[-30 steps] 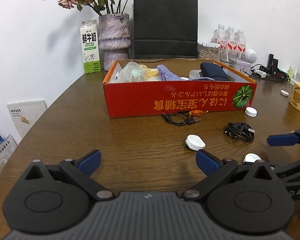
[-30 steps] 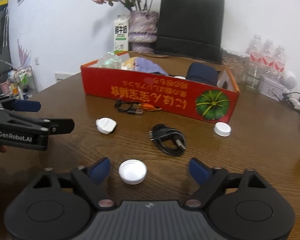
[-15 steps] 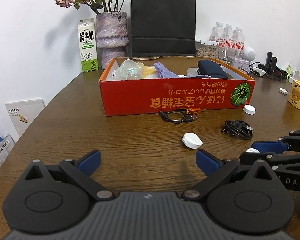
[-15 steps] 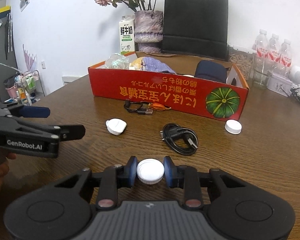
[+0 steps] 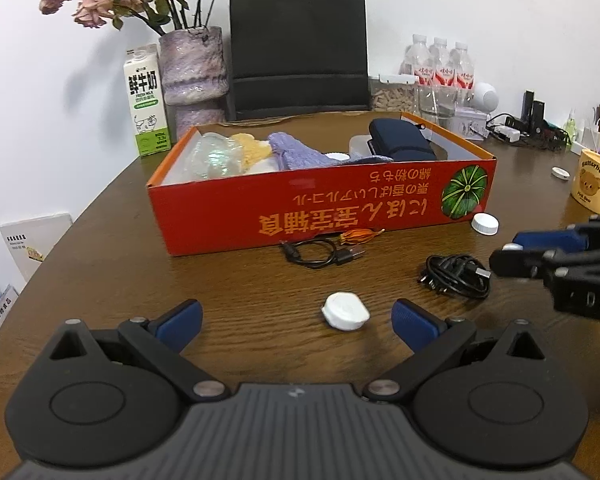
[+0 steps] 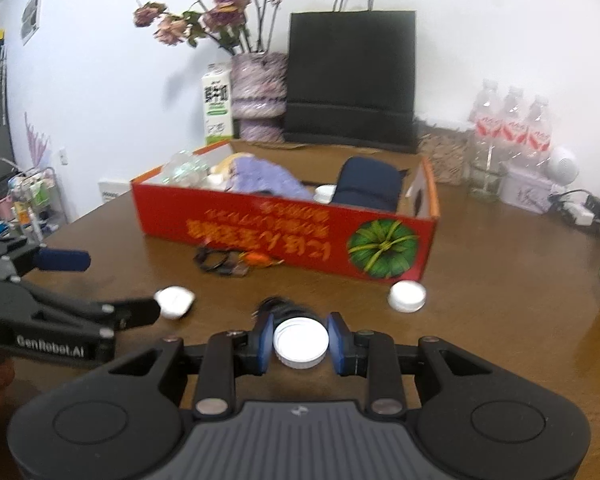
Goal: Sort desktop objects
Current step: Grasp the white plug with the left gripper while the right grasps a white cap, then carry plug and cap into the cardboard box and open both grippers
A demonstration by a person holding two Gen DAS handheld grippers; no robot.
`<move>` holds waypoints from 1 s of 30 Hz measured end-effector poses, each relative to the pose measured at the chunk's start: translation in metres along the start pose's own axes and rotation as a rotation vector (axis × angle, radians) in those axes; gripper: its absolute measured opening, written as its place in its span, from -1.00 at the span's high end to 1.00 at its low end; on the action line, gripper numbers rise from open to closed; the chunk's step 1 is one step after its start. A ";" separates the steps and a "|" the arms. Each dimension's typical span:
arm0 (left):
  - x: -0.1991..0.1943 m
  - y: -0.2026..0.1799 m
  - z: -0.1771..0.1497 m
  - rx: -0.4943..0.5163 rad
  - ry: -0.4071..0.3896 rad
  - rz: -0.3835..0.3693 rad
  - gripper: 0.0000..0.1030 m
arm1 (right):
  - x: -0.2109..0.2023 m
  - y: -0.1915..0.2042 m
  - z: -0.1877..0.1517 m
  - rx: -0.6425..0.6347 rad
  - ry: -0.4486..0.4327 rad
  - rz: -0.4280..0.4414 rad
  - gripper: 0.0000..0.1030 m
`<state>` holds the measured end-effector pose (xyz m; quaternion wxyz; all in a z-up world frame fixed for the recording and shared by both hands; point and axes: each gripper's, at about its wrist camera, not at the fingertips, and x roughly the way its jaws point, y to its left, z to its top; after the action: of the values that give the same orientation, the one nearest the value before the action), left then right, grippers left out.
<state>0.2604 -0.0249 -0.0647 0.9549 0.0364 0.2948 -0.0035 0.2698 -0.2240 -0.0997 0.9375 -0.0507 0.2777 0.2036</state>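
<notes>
Left wrist view: the left gripper [image 5: 296, 316] stood spread wide, holding nothing, with a white oval piece [image 5: 345, 311] on the table [image 5: 120, 264] just ahead; two black cables lay near the red box [image 5: 320, 204].

Right wrist view: the right gripper [image 6: 300, 340] pinched a white cap [image 6: 300, 342]. Best carried level over the box wall before release. Three loose white pieces remained on the table

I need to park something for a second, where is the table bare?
Bare wood lies left of the red box, toward the milk carton, and near the left gripper. Crowded: before the box, with thin cable, white plug, coiled charger, white cap.
</notes>
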 end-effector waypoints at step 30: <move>0.024 -0.015 0.000 -0.045 0.046 -0.084 0.43 | 0.022 -0.026 -0.004 0.083 -0.003 0.015 0.46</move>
<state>0.2802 -0.0392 -0.0793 0.9474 0.0025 0.3180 -0.0360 0.2951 -0.2412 -0.1155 0.9377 -0.0095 0.2847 0.1989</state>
